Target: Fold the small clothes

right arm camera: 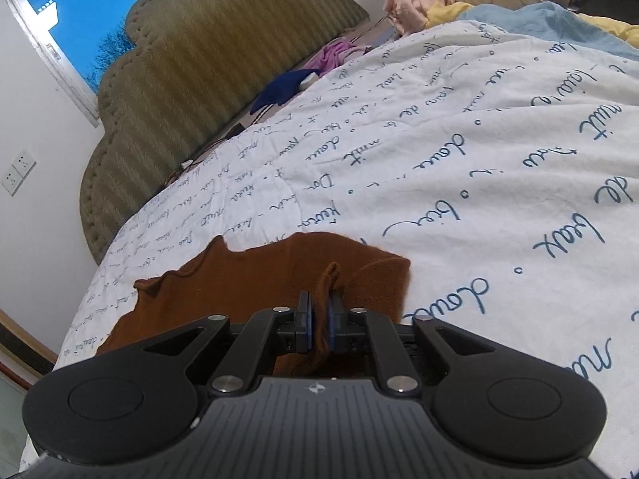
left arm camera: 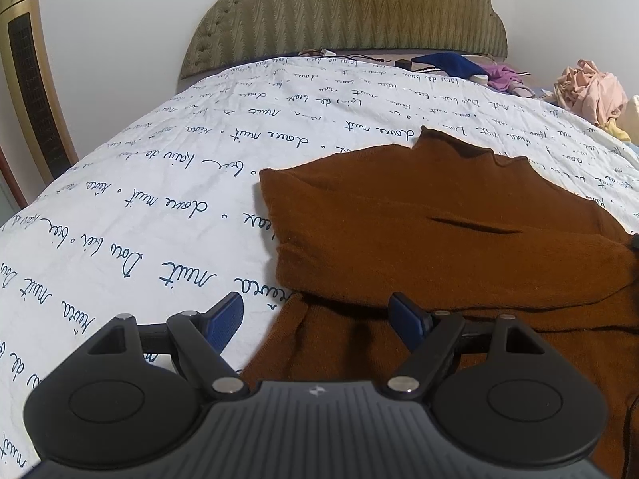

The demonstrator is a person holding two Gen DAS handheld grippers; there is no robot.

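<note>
We have the brown sweater (left arm camera: 419, 215) spread on the bedspread (left arm camera: 159, 183). Right gripper (right arm camera: 319, 311) is clamped on a fabric fold; left gripper (left arm camera: 315, 315) gapes at the hem, empty. Carry toward 12 o'clock, keeping edges flush.

Brown garment (left arm camera: 439, 219) cut off at right edge (near part under the tool (left arm camera: 319, 321)).
</note>
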